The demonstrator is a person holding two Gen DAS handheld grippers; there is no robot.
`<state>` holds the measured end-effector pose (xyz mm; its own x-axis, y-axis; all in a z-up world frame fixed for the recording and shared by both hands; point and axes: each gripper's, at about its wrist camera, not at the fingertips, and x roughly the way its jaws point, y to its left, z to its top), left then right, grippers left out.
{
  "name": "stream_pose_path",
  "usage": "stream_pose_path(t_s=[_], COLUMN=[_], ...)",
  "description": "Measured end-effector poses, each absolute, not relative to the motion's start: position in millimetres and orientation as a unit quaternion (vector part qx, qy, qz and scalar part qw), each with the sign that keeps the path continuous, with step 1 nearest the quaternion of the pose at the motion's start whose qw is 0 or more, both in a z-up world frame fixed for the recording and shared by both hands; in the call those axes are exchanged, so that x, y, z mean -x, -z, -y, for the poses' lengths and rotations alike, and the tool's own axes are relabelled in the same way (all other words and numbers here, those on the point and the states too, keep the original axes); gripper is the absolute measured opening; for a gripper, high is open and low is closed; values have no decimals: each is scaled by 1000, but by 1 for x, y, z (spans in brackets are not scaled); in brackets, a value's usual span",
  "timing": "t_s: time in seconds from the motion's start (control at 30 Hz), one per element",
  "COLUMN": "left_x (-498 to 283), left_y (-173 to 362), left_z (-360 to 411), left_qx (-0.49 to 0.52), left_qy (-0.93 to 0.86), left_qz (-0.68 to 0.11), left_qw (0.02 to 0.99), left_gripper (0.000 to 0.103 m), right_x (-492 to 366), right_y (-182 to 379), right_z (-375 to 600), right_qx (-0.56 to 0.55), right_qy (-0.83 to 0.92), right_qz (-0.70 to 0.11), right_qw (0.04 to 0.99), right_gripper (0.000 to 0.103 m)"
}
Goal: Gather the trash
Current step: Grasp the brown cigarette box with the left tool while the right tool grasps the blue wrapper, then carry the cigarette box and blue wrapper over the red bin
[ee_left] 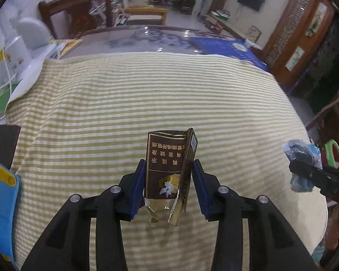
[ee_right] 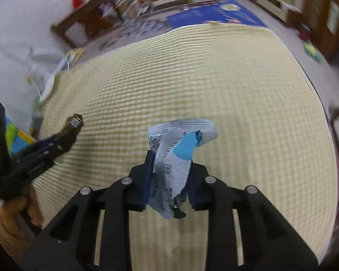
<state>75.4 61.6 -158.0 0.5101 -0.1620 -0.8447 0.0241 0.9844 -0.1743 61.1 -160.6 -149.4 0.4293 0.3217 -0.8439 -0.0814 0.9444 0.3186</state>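
Both pieces of trash were already picked up and held above the striped cloth (ee_left: 147,94). The left gripper (ee_left: 168,180) pinched a brown cigarette pack (ee_left: 167,171) upright between its blue pads, torn foil hanging out the bottom. The right gripper (ee_right: 169,176) was pressed together on a crumpled grey-and-blue wrapper (ee_right: 176,158), its loose end flopping above the jaws. In the left wrist view the right gripper sat off to the right, well apart, wrapper visible at its tip. The right wrist view was blurred by motion.

Step in hand, as judged: carrying, pick-up done. No bin or bag showed in either view, so the drop spot could not be told. The next move would call for keeping both grips tight, finding the container, bringing each piece over it, then letting go. Risk: the flimsy wrapper could slip out.
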Motion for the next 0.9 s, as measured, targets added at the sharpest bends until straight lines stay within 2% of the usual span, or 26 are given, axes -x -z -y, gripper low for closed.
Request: stream_pose_path(t_s=[0.27, 0.9], left_x=[-48, -9], left_y=[109, 79], left_z=[-4, 61], left_qx=[30, 14], left_qy=[104, 132], left_qz=[-447, -415], left_qw=[888, 900], left_gripper=[39, 40], right_x=[-20, 23], right_y=[93, 61], right_z=[187, 234], right_qx=[-93, -76], right_qy=[-94, -70], right_qz=[-451, -408], right_qw=[883, 907], right_gripper=[26, 26])
